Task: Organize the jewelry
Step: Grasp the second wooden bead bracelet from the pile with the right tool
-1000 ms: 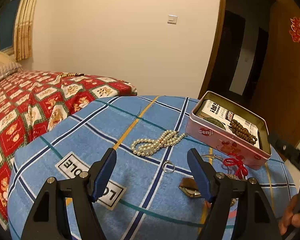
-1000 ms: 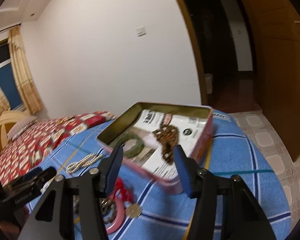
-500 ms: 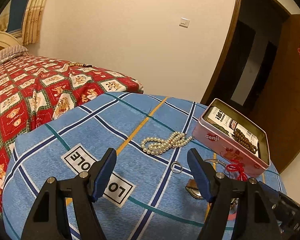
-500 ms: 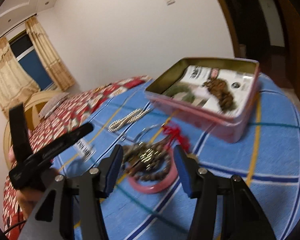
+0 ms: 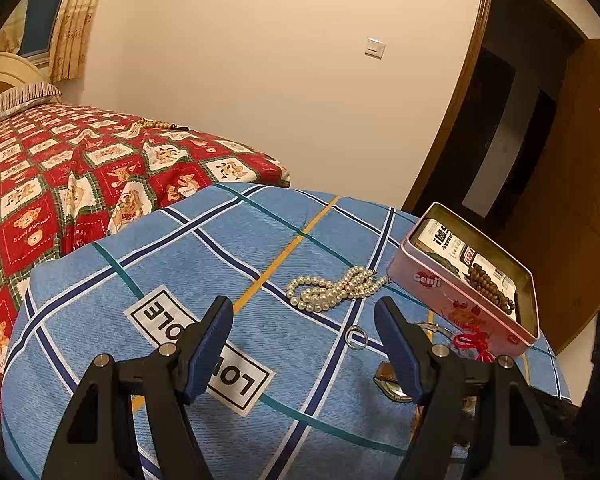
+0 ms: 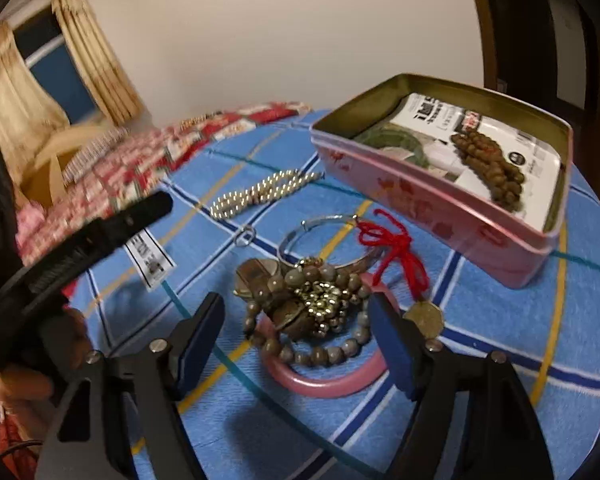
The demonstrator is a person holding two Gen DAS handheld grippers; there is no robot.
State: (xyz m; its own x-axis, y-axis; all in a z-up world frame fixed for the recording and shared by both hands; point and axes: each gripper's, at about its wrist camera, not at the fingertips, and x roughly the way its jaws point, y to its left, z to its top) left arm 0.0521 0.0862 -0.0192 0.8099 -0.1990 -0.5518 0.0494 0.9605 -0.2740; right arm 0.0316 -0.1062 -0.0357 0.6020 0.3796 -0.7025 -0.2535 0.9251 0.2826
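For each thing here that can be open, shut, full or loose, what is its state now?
Pink tin: open, no lid on it, holds brown beads and a green bangle.
Pearl necklace: loose on the blue cloth, outside the tin.
Pink bangle: on the cloth, under a bead pile.
Left tool: open, empty.
Right tool: open, empty.

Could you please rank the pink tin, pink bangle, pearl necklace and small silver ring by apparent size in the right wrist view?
1. pink tin
2. pink bangle, though nearer the camera
3. pearl necklace, roughly similar, so unsure
4. small silver ring
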